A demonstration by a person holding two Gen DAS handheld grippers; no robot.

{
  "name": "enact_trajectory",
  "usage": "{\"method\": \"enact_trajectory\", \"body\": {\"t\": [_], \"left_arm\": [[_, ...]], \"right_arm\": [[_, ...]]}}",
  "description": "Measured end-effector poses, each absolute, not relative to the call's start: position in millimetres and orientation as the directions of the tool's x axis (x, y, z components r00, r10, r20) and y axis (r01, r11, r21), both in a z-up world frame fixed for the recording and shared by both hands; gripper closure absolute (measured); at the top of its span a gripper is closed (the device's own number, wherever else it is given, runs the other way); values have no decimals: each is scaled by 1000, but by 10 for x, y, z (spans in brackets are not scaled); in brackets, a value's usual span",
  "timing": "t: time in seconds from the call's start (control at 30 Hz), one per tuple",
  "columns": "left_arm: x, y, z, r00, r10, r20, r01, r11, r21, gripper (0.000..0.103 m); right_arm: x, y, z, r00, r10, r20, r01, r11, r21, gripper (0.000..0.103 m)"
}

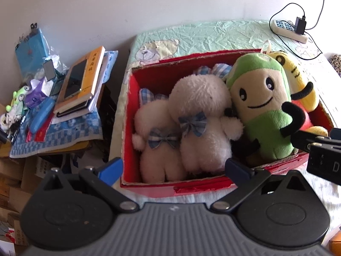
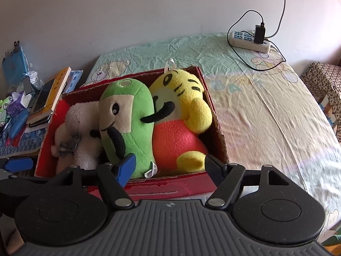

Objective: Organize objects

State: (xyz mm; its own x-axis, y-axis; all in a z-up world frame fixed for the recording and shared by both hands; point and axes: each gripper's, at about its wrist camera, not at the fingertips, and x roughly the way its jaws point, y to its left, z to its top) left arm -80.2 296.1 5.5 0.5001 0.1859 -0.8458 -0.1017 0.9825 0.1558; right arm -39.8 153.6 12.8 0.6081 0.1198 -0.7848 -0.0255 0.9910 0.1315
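Note:
A red cardboard box (image 1: 191, 188) (image 2: 170, 188) stands on the bed, packed with plush toys. Two white fluffy toys with blue bows (image 1: 198, 115) (image 2: 81, 123) fill its left side. A green toy with a smiling face (image 1: 262, 100) (image 2: 127, 117) lies in the middle, and a yellow tiger toy with a red belly (image 2: 181, 115) (image 1: 298, 81) is at the right. My left gripper (image 1: 174, 169) is open above the box's near wall, over the white toys. My right gripper (image 2: 170, 168) is open at the near wall, in front of the green and yellow toys. Neither holds anything.
A cluttered side stand at the left holds books with a phone on top (image 1: 78, 81) (image 2: 46, 93), a blue case (image 1: 41, 115) and small items. A power strip with a charger and cables (image 2: 249, 40) (image 1: 289, 28) lies at the bed's far right. A patterned stool (image 2: 324, 81) stands beside the bed.

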Motion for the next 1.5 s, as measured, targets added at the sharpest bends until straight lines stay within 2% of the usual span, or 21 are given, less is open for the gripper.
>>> {"method": "enact_trajectory", "body": {"t": [0.43, 0.9, 1.0, 1.27, 1.5], "left_arm": [[-785, 2965, 37, 509, 128, -851, -103, 991, 87, 1], [-822, 2912, 71, 529, 139, -837, -73, 990, 119, 1], [-822, 2947, 40, 517, 112, -848, -74, 994, 86, 1], [-862, 3003, 92, 535, 142, -833, -103, 989, 103, 1], [-842, 3012, 104, 556, 112, -824, -84, 993, 78, 1]], "right_arm": [[-334, 1532, 181, 606, 101, -789, -31, 994, 103, 29], [-343, 1570, 213, 608, 108, -787, -36, 993, 109, 29], [-358, 1569, 201, 606, 110, -787, -35, 993, 112, 29], [-324, 1652, 215, 606, 118, -787, -56, 993, 106, 29], [-341, 1605, 224, 619, 107, -778, -33, 993, 111, 28]]}}
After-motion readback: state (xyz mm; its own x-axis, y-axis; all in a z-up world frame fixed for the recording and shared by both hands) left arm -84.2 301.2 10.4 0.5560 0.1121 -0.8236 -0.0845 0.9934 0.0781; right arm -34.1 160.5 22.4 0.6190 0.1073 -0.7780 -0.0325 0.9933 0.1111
